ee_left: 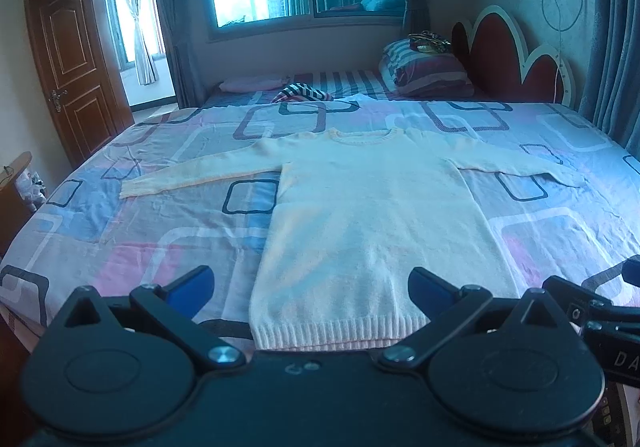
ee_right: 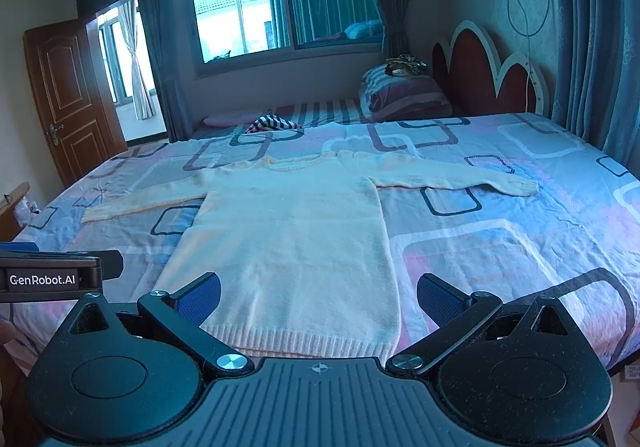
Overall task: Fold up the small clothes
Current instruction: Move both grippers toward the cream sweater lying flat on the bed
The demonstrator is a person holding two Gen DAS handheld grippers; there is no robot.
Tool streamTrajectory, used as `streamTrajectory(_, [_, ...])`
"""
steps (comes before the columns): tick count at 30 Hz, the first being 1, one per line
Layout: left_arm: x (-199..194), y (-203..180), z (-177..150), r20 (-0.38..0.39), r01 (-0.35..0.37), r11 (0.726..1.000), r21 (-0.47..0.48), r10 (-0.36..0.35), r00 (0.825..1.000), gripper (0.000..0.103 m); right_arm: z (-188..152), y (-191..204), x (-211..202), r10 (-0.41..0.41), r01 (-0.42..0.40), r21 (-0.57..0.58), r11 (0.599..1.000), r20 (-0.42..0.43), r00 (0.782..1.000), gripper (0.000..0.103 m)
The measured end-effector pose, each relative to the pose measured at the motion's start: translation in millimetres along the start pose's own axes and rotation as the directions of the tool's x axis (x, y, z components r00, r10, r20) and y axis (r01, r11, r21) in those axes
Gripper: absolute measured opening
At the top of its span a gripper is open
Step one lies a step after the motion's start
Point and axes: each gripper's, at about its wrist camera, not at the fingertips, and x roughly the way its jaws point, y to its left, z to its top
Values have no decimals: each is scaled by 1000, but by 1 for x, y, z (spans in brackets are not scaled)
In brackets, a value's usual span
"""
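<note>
Lying flat on the bed (ee_left: 520,239): cream sweater (ee_left: 360,215), sleeves out wide. Hovering near its bottom edge: left gripper (ee_left: 311,289) and right gripper (ee_right: 319,297), both wide open, holding nothing. Maybe going wrong: grabbing the bedsheet too, bunching the soft knit.

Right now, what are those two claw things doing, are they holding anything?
Left gripper: open, holding nothing, above the sweater's hem.
Right gripper: open, holding nothing, above the same hem.
</note>
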Motion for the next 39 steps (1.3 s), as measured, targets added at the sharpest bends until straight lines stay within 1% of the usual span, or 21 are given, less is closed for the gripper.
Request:
streamTrajectory(20, [7, -8, 3, -19, -4, 1000, -1, 4, 1000, 102, 1, -3, 12, 8, -8, -3, 1000, -12, 1000, 103])
streamTrajectory(27, [9, -12, 4, -18, 1, 1000, 2, -1, 1000, 102, 3, -10, 13, 3, -3, 7, 1000, -4, 1000, 103])
streamTrajectory(39, [11, -14, 5, -23, 2, 1000, -3, -3, 1000, 102, 1, -10, 13, 2, -2, 6, 1000, -6, 1000, 103])
